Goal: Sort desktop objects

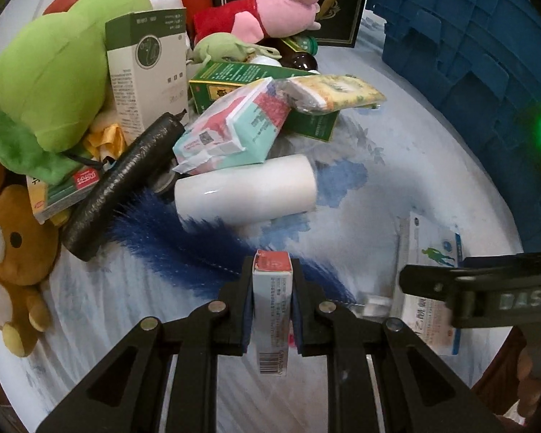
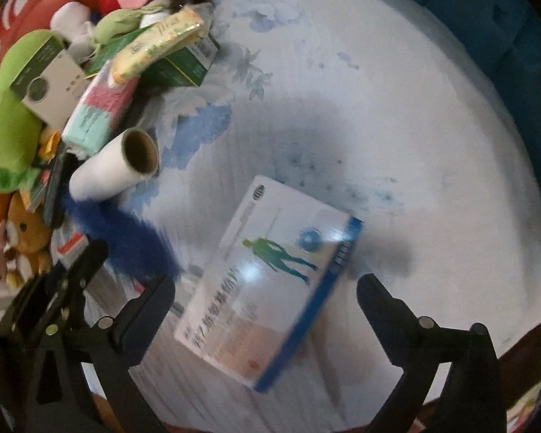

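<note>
My left gripper (image 1: 272, 281) is shut on a small white box with a red end (image 1: 272, 310), held above the table; this box also shows at the left of the right wrist view (image 2: 72, 247). My right gripper (image 2: 265, 285) is open, its fingers on either side of a flat white and blue medicine box (image 2: 270, 278) that lies on the table. That box also shows at the right in the left wrist view (image 1: 429, 249), with the right gripper's finger (image 1: 451, 278) over it.
A pile sits at the left and back: green plush (image 1: 47, 72), pink pig plush (image 1: 281, 7), brown bear (image 1: 14, 252), white roll (image 1: 245, 189), black roll (image 1: 122, 184), blue feather duster (image 1: 184, 245), tissue packs (image 1: 234, 126), green boxes (image 1: 234, 79). A blue crate (image 1: 469, 36) stands at the right.
</note>
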Tool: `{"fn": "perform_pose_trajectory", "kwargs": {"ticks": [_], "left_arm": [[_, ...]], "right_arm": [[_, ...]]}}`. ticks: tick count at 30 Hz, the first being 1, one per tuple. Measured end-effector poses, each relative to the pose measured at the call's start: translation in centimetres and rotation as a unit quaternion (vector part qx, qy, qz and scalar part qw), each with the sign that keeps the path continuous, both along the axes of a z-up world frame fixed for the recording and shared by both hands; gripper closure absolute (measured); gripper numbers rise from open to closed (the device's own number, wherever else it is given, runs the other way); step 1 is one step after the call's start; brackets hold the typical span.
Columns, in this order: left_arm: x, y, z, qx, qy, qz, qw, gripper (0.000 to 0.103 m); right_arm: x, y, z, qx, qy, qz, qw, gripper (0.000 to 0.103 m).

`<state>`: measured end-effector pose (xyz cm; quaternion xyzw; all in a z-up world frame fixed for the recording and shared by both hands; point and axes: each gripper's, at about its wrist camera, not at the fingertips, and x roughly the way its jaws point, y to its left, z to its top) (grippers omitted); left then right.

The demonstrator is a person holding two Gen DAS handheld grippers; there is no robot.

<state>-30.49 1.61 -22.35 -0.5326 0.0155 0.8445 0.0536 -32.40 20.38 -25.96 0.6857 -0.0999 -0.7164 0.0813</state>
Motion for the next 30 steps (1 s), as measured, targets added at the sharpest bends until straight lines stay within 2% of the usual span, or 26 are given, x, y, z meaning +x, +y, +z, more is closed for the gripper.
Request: {"fn": "perform_pose_trajectory", "kwargs": {"ticks": [3, 4, 5, 7, 10, 12, 14, 15, 16, 19, 20, 23, 24, 25, 27, 28, 30], "left_arm": [[-0.4, -0.4, -0.3, 0.002, -0.004, -0.002, 1.0, 0.086], [-0.4, -0.4, -0.2, 0.005, -0.004, -0.003, 1.0, 0.086], [-0.3, -0.4, -0.1, 0.007, -0.002, -0.004, 1.0, 0.086], [-0.3, -0.3, 0.3, 0.009, 0.003, -0.008, 0.9999, 0.086], [0.1, 0.2, 2.2, 0.017, 0.026, -0.012, 0.9994, 0.086], [0.5, 0.9, 4.2, 0.015, 0.052, -0.018, 0.9984, 0.086], [1.0, 1.7, 6.6, 0.017, 0.083, -0.024, 0.9961, 0.086], [1.2, 2.1, 7.9, 0.018, 0.098, -0.025, 0.9947, 0.086], [1.4, 2.4, 9.1, 0.018, 0.115, -0.028, 0.9929, 0.086], [2.2, 4.0, 13.7, 0.024, 0.171, -0.04, 0.9841, 0.086], [2.5, 4.6, 15.3, 0.028, 0.189, -0.045, 0.9805, 0.086], [3.1, 7.3, 19.4, 0.033, 0.238, -0.065, 0.9686, 0.086], [3.0, 8.0, 20.3, 0.035, 0.247, -0.07, 0.966, 0.086], [3.0, 9.2, 21.8, 0.038, 0.261, -0.077, 0.9614, 0.086], [2.9, 10.9, 24.0, 0.047, 0.278, -0.087, 0.9554, 0.086], [2.8, 12.0, 25.1, 0.052, 0.287, -0.094, 0.952, 0.086], [2.7, 14.6, 27.4, 0.061, 0.306, -0.109, 0.944, 0.086]], "right_arm": [[0.1, -0.8, -0.9, 0.022, 0.001, 0.005, 1.0, 0.004], [0.3, -0.9, -0.8, 0.035, 0.009, 0.01, 0.999, 0.019], [0.3, -0.9, -0.8, 0.035, 0.009, 0.01, 0.999, 0.023], [0.9, -0.9, 0.9, 0.04, 0.038, 0.037, 0.998, 0.024], [1.3, -0.7, 2.4, 0.04, 0.061, 0.044, 0.996, 0.024], [2.0, -0.6, 5.1, 0.049, 0.104, 0.062, 0.991, 0.024], [3.2, 0.0, 9.2, 0.049, 0.159, 0.078, 0.983, 0.024], [3.2, 0.0, 9.2, 0.049, 0.159, 0.078, 0.983, 0.024], [3.6, 0.0, 10.6, 0.051, 0.176, 0.082, 0.98, 0.024], [5.2, 1.3, 17.0, 0.057, 0.254, 0.094, 0.961, 0.024], [5.4, 1.5, 20.5, 0.064, 0.295, 0.099, 0.948, 0.024], [6.9, 3.8, 25.8, 0.068, 0.349, 0.088, 0.931, 0.024], [6.9, 3.8, 25.8, 0.068, 0.349, 0.088, 0.931, 0.024], [7.4, 4.7, 27.0, 0.07, 0.364, 0.083, 0.925, 0.024], [8.9, 7.1, 30.5, 0.074, 0.4, 0.072, 0.911, 0.024], [10.1, 9.3, 33.2, 0.08, 0.424, 0.06, 0.9, 0.024], [10.8, 12.1, 35.8, 0.09, 0.448, 0.044, 0.889, 0.024]]}}
